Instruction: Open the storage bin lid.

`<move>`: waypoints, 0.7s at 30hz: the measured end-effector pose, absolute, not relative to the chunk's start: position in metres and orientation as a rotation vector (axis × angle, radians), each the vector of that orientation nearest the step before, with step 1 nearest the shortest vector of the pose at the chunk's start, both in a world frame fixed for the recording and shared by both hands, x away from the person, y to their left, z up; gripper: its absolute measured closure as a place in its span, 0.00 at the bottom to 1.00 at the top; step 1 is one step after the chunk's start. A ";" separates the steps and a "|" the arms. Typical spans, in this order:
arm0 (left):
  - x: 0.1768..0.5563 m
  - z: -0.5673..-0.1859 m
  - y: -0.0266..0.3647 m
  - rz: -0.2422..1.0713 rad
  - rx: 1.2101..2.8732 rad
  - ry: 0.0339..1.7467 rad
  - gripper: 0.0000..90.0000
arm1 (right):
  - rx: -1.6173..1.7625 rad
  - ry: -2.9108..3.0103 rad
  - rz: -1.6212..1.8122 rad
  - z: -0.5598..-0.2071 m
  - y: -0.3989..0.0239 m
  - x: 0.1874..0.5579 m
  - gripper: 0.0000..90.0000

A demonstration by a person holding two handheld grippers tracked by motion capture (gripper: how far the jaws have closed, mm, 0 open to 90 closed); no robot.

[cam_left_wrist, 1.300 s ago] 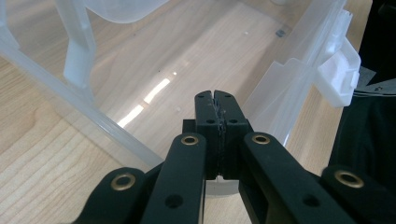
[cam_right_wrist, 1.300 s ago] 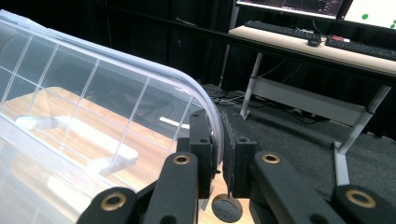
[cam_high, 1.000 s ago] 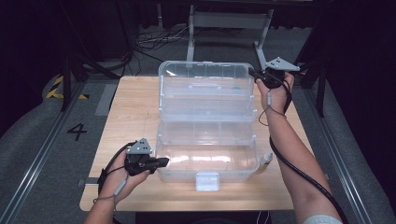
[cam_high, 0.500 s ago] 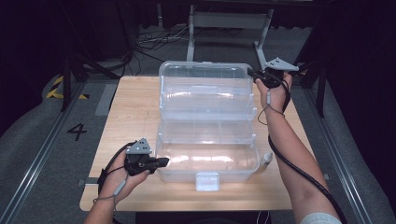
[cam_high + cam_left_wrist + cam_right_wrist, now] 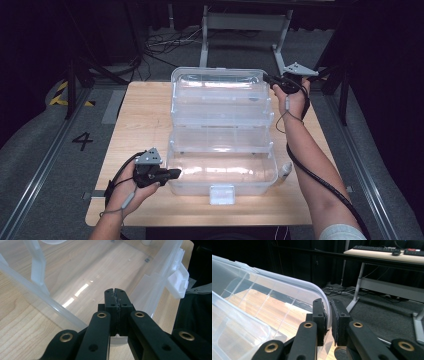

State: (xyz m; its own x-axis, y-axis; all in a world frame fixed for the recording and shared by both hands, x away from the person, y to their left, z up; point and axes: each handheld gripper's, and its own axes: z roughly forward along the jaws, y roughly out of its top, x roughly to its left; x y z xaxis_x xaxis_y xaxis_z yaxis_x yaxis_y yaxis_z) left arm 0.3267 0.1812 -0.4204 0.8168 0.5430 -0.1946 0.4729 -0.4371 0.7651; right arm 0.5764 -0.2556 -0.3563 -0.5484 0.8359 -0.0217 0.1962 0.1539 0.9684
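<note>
A clear plastic box (image 5: pixel 222 187) stands open on the wooden table (image 5: pixel 142 120), its tiered trays (image 5: pixel 222 140) stepped back toward the raised lid (image 5: pixel 220 82). My left gripper (image 5: pixel 175 173) lies at the bottom bin's front left corner. In the left gripper view its jaws (image 5: pixel 115 291) are pressed together over the bin's rim (image 5: pixel 35 293); whether the wall is pinched I cannot tell. My right gripper (image 5: pixel 267 79) sits at the lid's far right corner. In the right gripper view it (image 5: pixel 327 302) is shut on the lid's clear edge (image 5: pixel 287 282).
A white latch (image 5: pixel 222 194) hangs on the bin's front wall and appears at the right in the left gripper view (image 5: pixel 178 280). Metal stand legs (image 5: pixel 240 22) and cables (image 5: pixel 160 42) lie beyond the table. Floor rails (image 5: pixel 45 165) run along its left side.
My right gripper has dropped slightly, still holding the lid's corner. The left gripper and the bottom bin have stayed put.
</note>
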 end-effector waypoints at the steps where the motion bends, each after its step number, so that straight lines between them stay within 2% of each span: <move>1: 0.327 -0.420 0.181 0.096 2.105 0.745 1.00 | 0.991 1.856 1.429 -0.358 -0.256 0.578 0.92; 21: 0.327 -0.421 0.182 0.088 2.100 0.740 1.00 | 1.035 1.871 1.413 -0.375 -0.254 0.592 0.92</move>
State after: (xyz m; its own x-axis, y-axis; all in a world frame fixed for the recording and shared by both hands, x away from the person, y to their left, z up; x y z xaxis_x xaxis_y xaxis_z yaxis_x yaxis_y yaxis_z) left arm 0.3275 0.1824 -0.4209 0.8199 0.5353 -0.2029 0.4728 -0.4333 0.7673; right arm 0.5917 -0.2545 -0.3748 -0.5373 0.8433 0.0099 0.2401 0.1417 0.9603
